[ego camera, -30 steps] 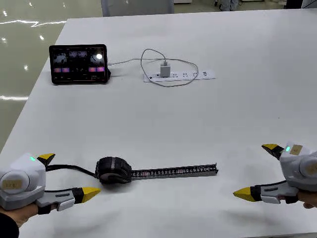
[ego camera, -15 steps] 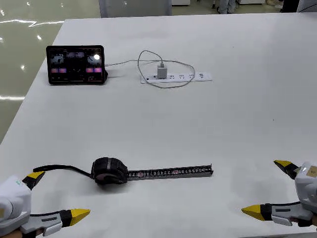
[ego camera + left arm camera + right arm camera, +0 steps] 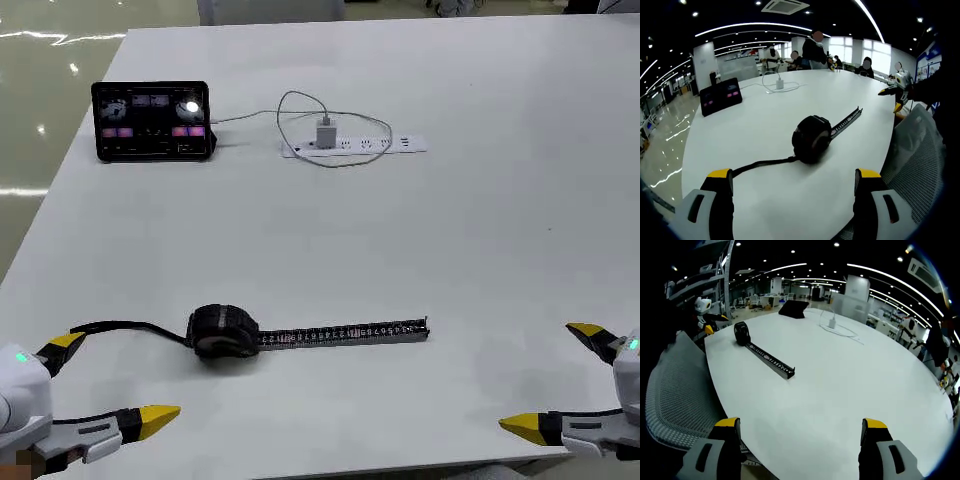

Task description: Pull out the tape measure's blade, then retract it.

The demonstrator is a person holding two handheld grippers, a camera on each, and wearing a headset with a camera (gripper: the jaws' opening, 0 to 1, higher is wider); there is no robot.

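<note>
A black tape measure lies on the white table, its blade pulled out to the right and lying flat. A black strap trails left from its case. My left gripper is open at the table's front left corner, a little short of the case. At the front right corner my right gripper stands open, well clear of the blade's tip. Nothing sits between either pair of jaws.
A dark tablet stands lit at the back left. A white power strip with a plugged charger and looped cable lies behind the middle. A mesh chair back sits just off the near table edge. Several people are beyond the table's far side.
Both grippers have drawn back toward the near edge and outward, away from the tape measure. The tape measure and its extended blade lie where they were.
</note>
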